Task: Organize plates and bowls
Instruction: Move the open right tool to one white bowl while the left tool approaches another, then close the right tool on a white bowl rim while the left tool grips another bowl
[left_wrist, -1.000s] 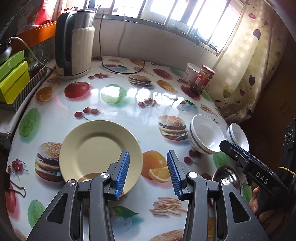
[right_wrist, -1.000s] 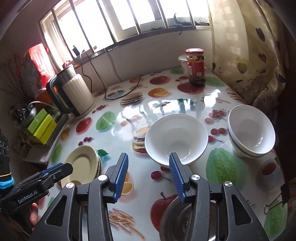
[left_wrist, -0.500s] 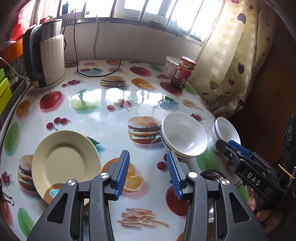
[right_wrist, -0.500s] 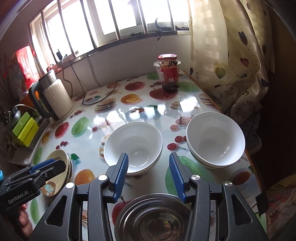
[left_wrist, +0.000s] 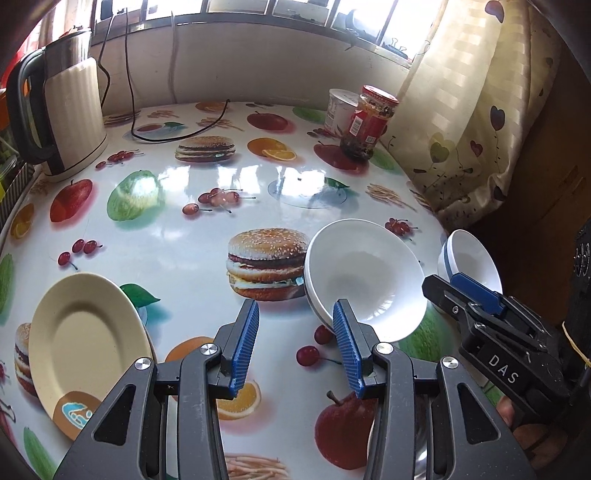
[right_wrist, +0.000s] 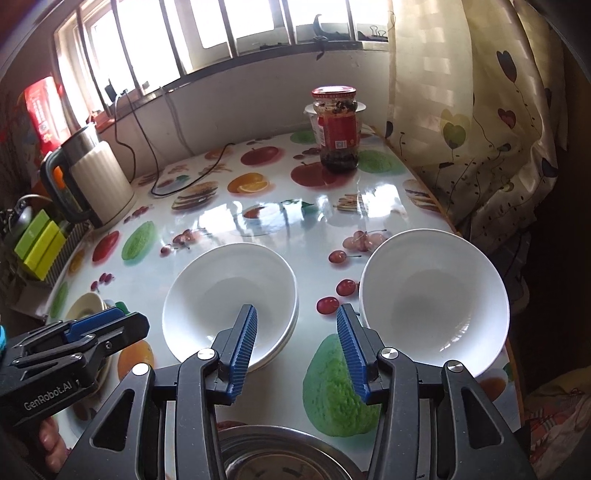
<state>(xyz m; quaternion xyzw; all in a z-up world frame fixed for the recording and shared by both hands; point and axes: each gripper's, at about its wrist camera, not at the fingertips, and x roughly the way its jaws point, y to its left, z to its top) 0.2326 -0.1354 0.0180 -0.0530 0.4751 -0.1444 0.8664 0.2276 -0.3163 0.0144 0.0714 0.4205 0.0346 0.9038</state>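
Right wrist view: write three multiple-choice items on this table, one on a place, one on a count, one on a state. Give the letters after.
1. Where does the red-lidded jar stand?
A. at the far end of the table, near the window wall
B. inside a bowl
C. on the kettle

2. How many white bowl positions lie just ahead of the right gripper?
A. one
B. two
C. four

3. What are that gripper's fingers doing?
A. clamped on a bowl rim
B. shut on a plate
C. open, holding nothing

Answers: 1 A, the jar sits far back beyond the bowls; 2 B, the left bowl and right bowl sit side by side; 3 C, a clear gap shows between the blue pads.
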